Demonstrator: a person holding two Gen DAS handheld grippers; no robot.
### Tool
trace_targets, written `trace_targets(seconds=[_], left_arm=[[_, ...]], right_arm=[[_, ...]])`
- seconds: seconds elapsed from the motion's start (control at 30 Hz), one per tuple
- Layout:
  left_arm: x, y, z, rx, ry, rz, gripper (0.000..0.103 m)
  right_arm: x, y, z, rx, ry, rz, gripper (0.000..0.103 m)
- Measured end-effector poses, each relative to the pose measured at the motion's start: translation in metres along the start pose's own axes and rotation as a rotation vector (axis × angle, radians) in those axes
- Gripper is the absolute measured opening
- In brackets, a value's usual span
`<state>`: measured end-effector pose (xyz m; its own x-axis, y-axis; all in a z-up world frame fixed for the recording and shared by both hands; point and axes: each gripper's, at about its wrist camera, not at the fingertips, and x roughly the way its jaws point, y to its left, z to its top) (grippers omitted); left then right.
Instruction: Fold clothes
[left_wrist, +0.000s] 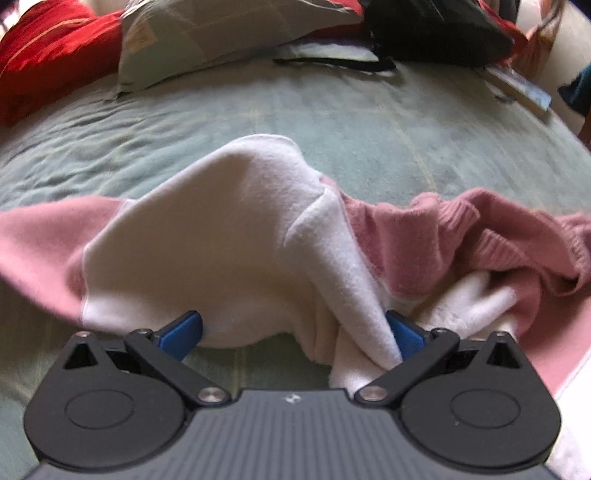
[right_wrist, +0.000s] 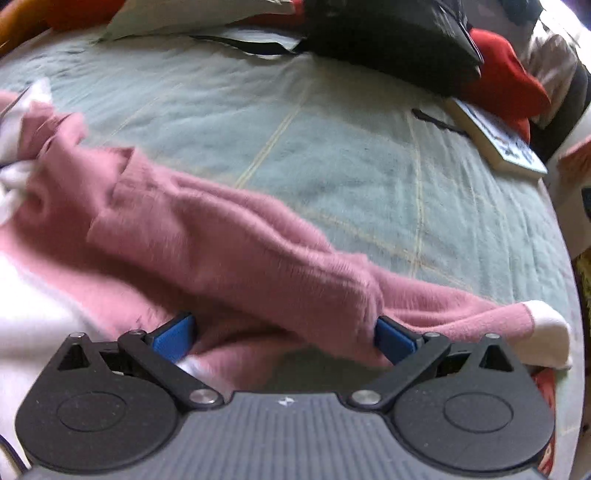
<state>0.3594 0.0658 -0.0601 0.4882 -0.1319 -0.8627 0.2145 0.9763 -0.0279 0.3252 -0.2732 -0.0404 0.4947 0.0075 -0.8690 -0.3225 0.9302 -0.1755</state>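
Observation:
A pink and white sweater lies rumpled on the pale green bedspread (left_wrist: 332, 122). In the left wrist view its white part (left_wrist: 221, 229) bulges up just ahead of my left gripper (left_wrist: 293, 334), whose blue pads (left_wrist: 184, 332) stand wide apart with white cloth bunched between them. The pink ribbed collar (left_wrist: 491, 236) sits to the right. In the right wrist view a pink sleeve (right_wrist: 258, 251) with a white cuff (right_wrist: 546, 332) runs across the front of my right gripper (right_wrist: 282, 338). Its fingers are spread wide, and the sleeve drapes over the right pad (right_wrist: 391, 339).
At the bed's far side lie a red cushion (left_wrist: 48, 51), a grey-green pillow (left_wrist: 207, 37) and a black bag (left_wrist: 436, 29) with a strap. A book (right_wrist: 495, 140) rests near the right edge, beside red cloth (right_wrist: 506, 81). Bare bedspread (right_wrist: 295, 129) stretches beyond the sweater.

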Motion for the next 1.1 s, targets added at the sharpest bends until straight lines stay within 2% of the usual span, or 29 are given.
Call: trace_targets(seconds=[0.1, 0.2, 0.33, 0.4, 0.5, 0.6, 0.7, 0.77, 0.87, 0.93, 1.0, 1.1], left_arm=[[-0.016, 0.004, 0.002, -0.026, -0.022, -0.015, 0.102], [-0.043, 0.0, 0.008, -0.002, -0.088, -0.045, 0.102], [-0.057, -0.008, 0.026, 0.016, -0.138, -0.103, 0.102], [-0.05, -0.013, 0.041, 0.024, -0.141, -0.098, 0.102], [-0.019, -0.019, 0.071, 0.024, -0.106, -0.015, 0.102], [0.025, -0.025, 0.094, 0.043, -0.022, 0.092, 0.102], [0.057, -0.033, 0.102, 0.11, 0.085, 0.15, 0.102], [0.058, -0.04, 0.097, 0.18, 0.108, 0.131, 0.102], [0.037, -0.043, 0.083, 0.226, 0.1, -0.023, 0.102], [0.02, -0.043, 0.068, 0.266, 0.09, -0.085, 0.102], [0.007, -0.043, 0.051, 0.319, 0.086, -0.066, 0.102], [-0.007, -0.034, 0.03, 0.307, 0.071, -0.045, 0.102]], right_arm=[[-0.014, -0.007, 0.0, 0.01, -0.043, 0.034, 0.103], [-0.034, -0.009, 0.009, 0.004, -0.133, 0.087, 0.103], [-0.051, -0.006, 0.037, -0.014, -0.253, 0.19, 0.103], [-0.041, -0.002, 0.056, 0.016, -0.245, 0.186, 0.103], [-0.015, 0.0, 0.081, 0.074, -0.202, 0.131, 0.103], [0.017, -0.002, 0.097, 0.14, -0.138, 0.054, 0.103], [0.048, -0.015, 0.102, 0.196, -0.064, 0.025, 0.103], [0.063, -0.02, 0.099, 0.197, -0.002, 0.022, 0.103], [0.063, -0.023, 0.085, 0.182, 0.027, 0.067, 0.103], [0.057, -0.025, 0.073, 0.173, 0.028, 0.11, 0.103], [0.04, -0.026, 0.059, 0.167, 0.005, 0.162, 0.103], [0.016, -0.025, 0.037, 0.133, -0.043, 0.191, 0.103]])
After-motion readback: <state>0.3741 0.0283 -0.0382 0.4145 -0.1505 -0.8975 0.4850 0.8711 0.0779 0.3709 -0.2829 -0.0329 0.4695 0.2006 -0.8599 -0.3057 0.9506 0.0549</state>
